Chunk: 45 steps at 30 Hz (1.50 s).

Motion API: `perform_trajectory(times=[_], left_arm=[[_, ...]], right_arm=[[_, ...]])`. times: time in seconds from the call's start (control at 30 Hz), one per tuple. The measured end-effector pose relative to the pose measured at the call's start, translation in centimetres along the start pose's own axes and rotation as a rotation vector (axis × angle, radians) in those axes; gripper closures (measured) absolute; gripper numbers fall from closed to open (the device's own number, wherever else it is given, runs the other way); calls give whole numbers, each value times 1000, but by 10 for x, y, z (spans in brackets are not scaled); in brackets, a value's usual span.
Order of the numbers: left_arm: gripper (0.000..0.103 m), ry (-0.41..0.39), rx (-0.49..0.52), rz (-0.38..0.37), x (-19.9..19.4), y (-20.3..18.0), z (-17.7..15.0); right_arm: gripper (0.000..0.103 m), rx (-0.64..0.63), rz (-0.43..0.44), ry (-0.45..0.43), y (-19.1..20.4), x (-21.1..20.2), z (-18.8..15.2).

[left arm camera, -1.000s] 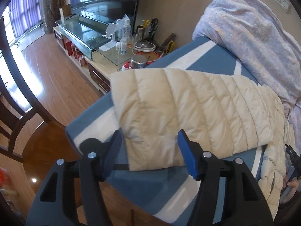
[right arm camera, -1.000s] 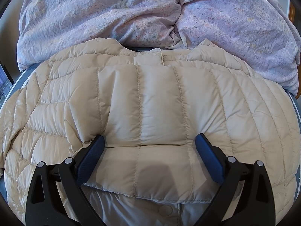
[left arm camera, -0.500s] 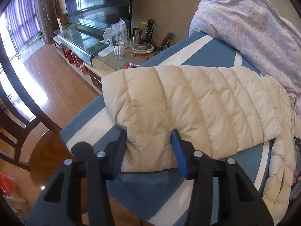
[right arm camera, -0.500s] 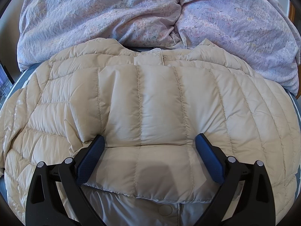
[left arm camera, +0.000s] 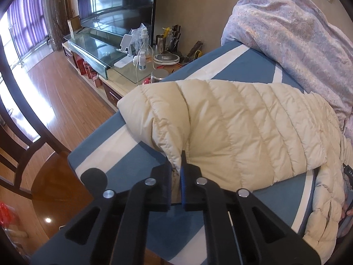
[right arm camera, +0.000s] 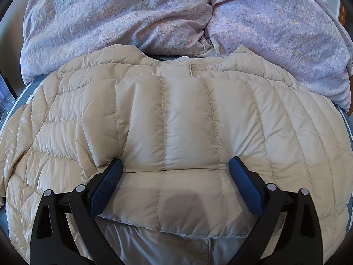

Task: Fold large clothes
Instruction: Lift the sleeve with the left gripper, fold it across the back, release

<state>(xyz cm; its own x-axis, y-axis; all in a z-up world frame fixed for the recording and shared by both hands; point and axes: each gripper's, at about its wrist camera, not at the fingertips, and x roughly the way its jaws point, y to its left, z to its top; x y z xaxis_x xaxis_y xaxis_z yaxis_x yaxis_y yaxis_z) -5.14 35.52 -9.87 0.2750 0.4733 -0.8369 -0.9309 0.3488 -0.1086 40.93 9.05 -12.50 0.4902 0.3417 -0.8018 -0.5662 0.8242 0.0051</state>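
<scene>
The left gripper (left arm camera: 176, 174) has just snapped closed, its blue pads pinching the cuff end of the cream quilted down jacket's (left arm camera: 231, 128) sleeve near the edge of the blue-and-white striped bed cover (left arm camera: 123, 137). The right gripper (right arm camera: 176, 185) hangs spread wide over the jacket's folded front, gripping nothing. Behind the jacket lies a crumpled lilac floral duvet (right arm camera: 132, 17).

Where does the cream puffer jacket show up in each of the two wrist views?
Left wrist view: the jacket has one sleeve lying across the middle, its cuff pinched in the shut left tool.
Right wrist view: the jacket fills the centre and bottom, between the open right tool.
Shared landmark: the lilac duvet behind it.
</scene>
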Motion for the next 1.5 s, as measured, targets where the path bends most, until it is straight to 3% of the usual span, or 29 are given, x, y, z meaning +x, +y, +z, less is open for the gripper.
perform_trajectory(times=[0.3,0.5,0.7,0.9,1.23,1.5], left_arm=[[98,-69,45,23,-19,-17,11],[99,-137,113,-20,-47,-52,30],[99,-200,211,-154,-81,-121,45],[99,-193,319,-329,-99,-213,43],[98,-104,504,-613,-115,-365,-13],[98,21,591,-690,-96,-446,-61]], right_arm=[[4,1,0,1,0,1,0],[3,-12,-11,14,4,1,0],[4,-38,21,56,1,-9,2],[4,-8,52,25,-27,-40,4],[3,94,12,9,-104,-60,-12],[3,145,-25,0,-148,-63,-28]])
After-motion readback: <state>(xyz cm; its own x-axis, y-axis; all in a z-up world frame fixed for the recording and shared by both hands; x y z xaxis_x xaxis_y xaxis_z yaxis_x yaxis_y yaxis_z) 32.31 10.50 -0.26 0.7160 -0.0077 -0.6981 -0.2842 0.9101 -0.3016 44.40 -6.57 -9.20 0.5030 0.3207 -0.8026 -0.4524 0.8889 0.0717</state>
